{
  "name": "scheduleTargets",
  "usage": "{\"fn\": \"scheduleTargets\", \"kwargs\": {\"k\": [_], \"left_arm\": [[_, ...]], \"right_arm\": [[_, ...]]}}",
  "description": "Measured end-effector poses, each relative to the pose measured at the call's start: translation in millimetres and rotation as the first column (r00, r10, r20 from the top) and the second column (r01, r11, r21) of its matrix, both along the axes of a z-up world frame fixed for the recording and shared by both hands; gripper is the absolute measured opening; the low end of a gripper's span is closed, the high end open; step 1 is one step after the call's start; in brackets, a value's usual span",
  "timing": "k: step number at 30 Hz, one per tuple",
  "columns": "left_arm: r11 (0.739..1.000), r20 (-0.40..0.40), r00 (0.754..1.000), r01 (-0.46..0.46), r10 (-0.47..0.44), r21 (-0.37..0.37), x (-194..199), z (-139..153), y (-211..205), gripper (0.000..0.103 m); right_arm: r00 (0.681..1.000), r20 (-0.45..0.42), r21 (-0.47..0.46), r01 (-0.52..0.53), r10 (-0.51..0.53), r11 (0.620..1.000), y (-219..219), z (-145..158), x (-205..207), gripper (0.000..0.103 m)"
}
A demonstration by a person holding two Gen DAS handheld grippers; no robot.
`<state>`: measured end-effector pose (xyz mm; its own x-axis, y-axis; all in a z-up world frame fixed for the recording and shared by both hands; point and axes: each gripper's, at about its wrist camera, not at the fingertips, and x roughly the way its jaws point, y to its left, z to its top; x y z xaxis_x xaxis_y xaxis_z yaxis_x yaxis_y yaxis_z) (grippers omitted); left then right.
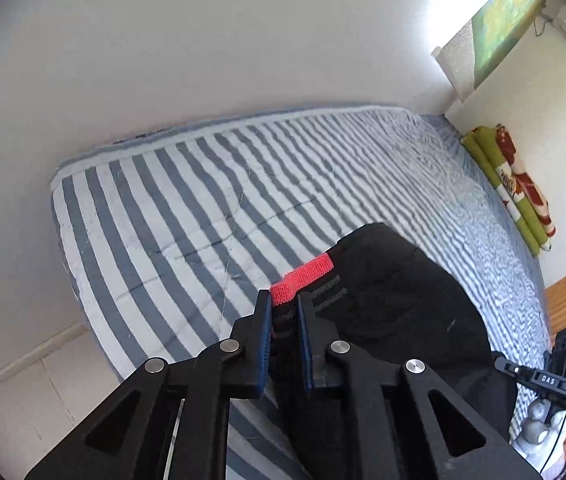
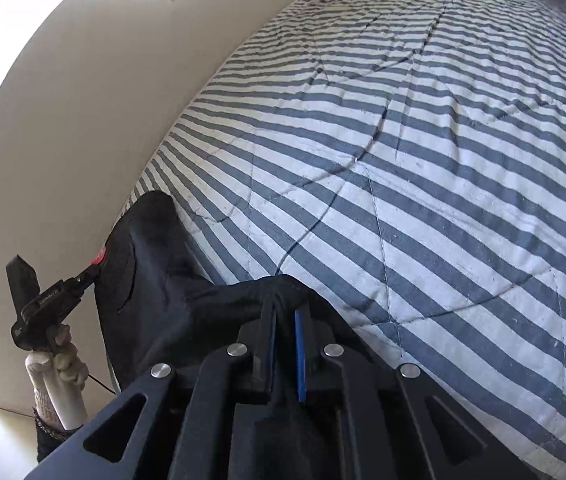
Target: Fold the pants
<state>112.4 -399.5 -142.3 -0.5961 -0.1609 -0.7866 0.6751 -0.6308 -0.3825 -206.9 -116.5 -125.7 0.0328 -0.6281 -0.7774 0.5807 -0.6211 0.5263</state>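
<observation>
Bed [image 1: 187, 200] with blue-and-white striped quilt [image 2: 423, 200], set against a white wall [image 1: 203, 40]. Black pants [image 1: 403, 312] held up above the quilt's near edge, stretched between the two grippers, cloth sagging in the middle. Green and red cushion [image 1: 515, 192] along the far side of the bed. Left gripper [image 1: 285, 308] pinching the pants at the waistband, beside a coral-red tab [image 1: 303, 276]. Right gripper [image 2: 285, 320] pressed tight on a bunched fold of black cloth. Gloved hand [image 2: 59, 356] holds the left gripper's handle.
</observation>
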Motion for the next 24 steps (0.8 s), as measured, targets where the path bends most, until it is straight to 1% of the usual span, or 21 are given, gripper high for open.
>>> {"fn": "scheduleTargets", "kwargs": {"k": [2,3,4,5,6,7,8,9,11,13,14,16,17,19,20,22,23,24], "left_arm": [[0.999,0.063,0.998,0.031,-0.031,0.008,-8,-13,3,0.020],[1.000,0.077,0.997,0.028,-0.028,-0.002,-9,-10,3,0.024],[1.000,0.091,0.996,0.017,-0.016,-0.011,-7,-4,5,0.034],[1.000,0.073,0.997,-0.001,0.002,-0.022,-3,6,6,0.038],[0.999,0.049,0.999,-0.018,0.020,-0.033,14,11,-4,0.039],[0.999,0.033,0.999,-0.028,0.029,-0.045,19,21,-1,0.040],[0.998,0.012,1.000,-0.014,0.015,-0.059,23,32,6,0.040],[0.997,-0.010,1.000,0.020,-0.021,-0.076,25,43,16,0.040],[0.988,-0.034,0.992,0.113,-0.118,-0.107,26,63,51,0.040],[0.963,-0.051,0.969,0.234,-0.242,-0.131,27,78,99,0.040],[0.944,-0.050,0.950,0.299,-0.308,-0.138,13,85,127,0.040],[0.888,-0.046,0.894,0.436,-0.446,-0.146,7,88,187,0.040],[0.852,-0.044,0.857,0.503,-0.513,-0.143,-2,89,218,0.040],[0.761,-0.031,0.765,0.635,-0.643,-0.133,-19,79,292,0.040],[0.711,-0.017,0.715,0.691,-0.698,-0.129,-22,75,328,0.040],[0.593,0.005,0.597,0.798,-0.802,-0.110,-21,66,398,0.040],[0.532,0.019,0.537,0.840,-0.844,-0.104,-17,63,433,0.040],[0.478,0.036,0.483,0.873,-0.875,-0.100,-17,57,464,0.040]], "right_arm": [[1.000,0.023,0.046,0.003,-0.004,0.999,-5,-14,-3,0.007],[1.000,0.027,0.063,0.000,-0.002,0.998,-3,-17,-3,0.008],[0.999,0.037,0.076,-0.010,0.007,0.997,-4,-18,-2,0.009],[0.999,0.050,0.084,-0.015,0.011,0.996,-3,-15,-2,0.010],[0.998,0.058,0.082,-0.012,0.007,0.997,4,-7,-1,0.010],[0.999,0.045,0.075,-0.005,0.001,0.997,15,4,0,0.011],[1.000,0.022,0.071,0.006,-0.008,0.997,30,19,2,0.011],[1.000,0.001,0.059,0.021,-0.021,0.998,49,36,4,0.013],[0.998,-0.037,0.023,0.049,-0.048,0.999,91,68,14,0.014],[0.993,-0.078,0.001,0.091,-0.090,0.996,144,97,32,0.015],[0.989,-0.093,0.003,0.117,-0.116,0.993,170,107,42,0.015],[0.978,-0.124,0.008,0.170,-0.168,0.985,229,118,70,0.015],[0.972,-0.126,0.022,0.200,-0.196,0.980,258,118,81,0.015],[0.956,-0.116,0.053,0.279,-0.271,0.959,310,109,108,0.015],[0.948,-0.104,0.066,0.308,-0.300,0.949,330,100,120,0.015],[0.935,-0.056,0.086,0.353,-0.350,0.932,367,77,143,0.015],[0.930,-0.017,0.091,0.367,-0.367,0.926,380,62,152,0.015],[0.925,0.011,0.098,0.377,-0.380,0.921,388,49,159,0.015]]}}
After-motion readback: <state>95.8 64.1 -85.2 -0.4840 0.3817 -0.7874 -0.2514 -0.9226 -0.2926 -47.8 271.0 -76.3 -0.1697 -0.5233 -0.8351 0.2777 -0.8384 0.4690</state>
